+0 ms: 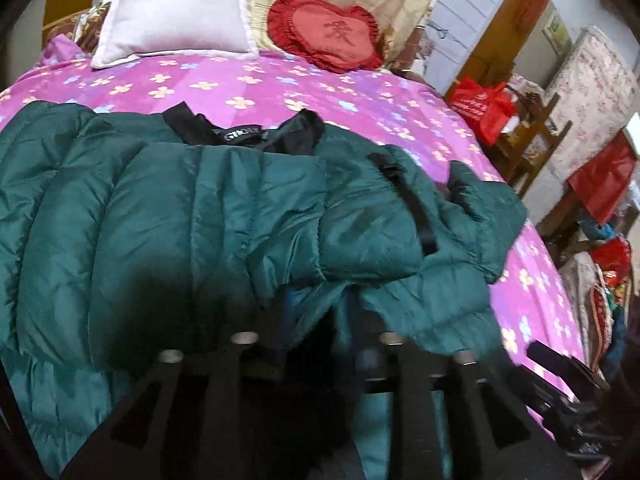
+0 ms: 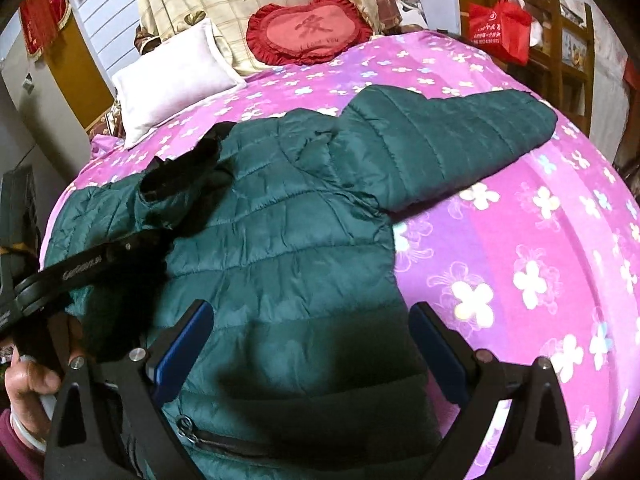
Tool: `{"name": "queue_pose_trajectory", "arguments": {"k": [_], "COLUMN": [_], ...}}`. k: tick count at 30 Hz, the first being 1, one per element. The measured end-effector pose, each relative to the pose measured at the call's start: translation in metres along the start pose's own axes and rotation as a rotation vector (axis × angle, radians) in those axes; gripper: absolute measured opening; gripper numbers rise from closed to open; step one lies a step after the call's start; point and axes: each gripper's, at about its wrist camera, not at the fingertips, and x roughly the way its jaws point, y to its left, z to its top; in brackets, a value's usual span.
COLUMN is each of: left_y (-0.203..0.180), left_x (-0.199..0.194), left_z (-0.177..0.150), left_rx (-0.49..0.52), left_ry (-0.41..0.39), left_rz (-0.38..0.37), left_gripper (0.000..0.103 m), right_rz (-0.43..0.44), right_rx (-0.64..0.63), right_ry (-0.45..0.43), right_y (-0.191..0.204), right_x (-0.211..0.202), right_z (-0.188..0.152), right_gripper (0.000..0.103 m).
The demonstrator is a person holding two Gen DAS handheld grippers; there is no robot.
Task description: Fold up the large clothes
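I'm seeing the green puffer jacket (image 1: 208, 216) lying across the pink flowered bedspread (image 1: 280, 88), its black collar (image 1: 240, 130) facing the white pillow (image 1: 176, 12) and red heart cushion (image 1: 326, 34). A sleeve (image 1: 400, 216) with a black strap is lying folded over the body. My left gripper (image 1: 316, 320) is pinching jacket fabric, fingertips buried in the folds. A red bag (image 1: 482, 106) is hanging beside the bed

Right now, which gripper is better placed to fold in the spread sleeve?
Probably the right gripper: it is open over the jacket, and the sleeve lies on its side. The left gripper appears shut on jacket fabric.
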Motion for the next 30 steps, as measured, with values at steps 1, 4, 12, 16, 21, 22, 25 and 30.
{"name": "queue_pose_trajectory", "arguments": {"k": [1,4,12,16,21,22,25,30], "left_y": [-0.001,-0.008,0.011,0.036,0.062,0.066,0.08,0.105], "left_x": [-0.004,-0.022,-0.072,-0.088,-0.099,-0.1,-0.102,-0.107], "left_z": [-0.001,-0.001,0.002,0.002,0.0,0.0,-0.001,-0.005], "left_rx": [0.004,0.042,0.1,0.081,0.045,0.039,0.012,-0.039], "left_ry": [-0.008,-0.033,-0.125,-0.152,-0.17,-0.172,-0.166,-0.162], "left_rz": [-0.014,-0.004,0.167,0.251,0.308,0.315,0.329,0.351], "left_gripper": [0.026,0.029,0.03,0.03,0.03,0.03,0.03,0.03], "right_rz": [0.006,0.016,0.05,0.079,0.088,0.085,0.08,0.103], "right_rx": [-0.001,-0.019,-0.092,-0.117,-0.151,-0.158,-0.16,-0.109], "right_ry": [0.0,-0.003,-0.016,0.006,0.02,0.021,0.022,0.105], "right_y": [0.003,0.014,0.05,0.07,0.092,0.097,0.105,0.103], "right_x": [0.001,0.001,0.003,0.016,0.036,0.042,0.056,0.097], "right_z": [0.002,0.003,0.017,0.025,0.035,0.04,0.052,0.062], "right_gripper": [0.1,0.1,0.1,0.1,0.1,0.1,0.1,0.072]}}
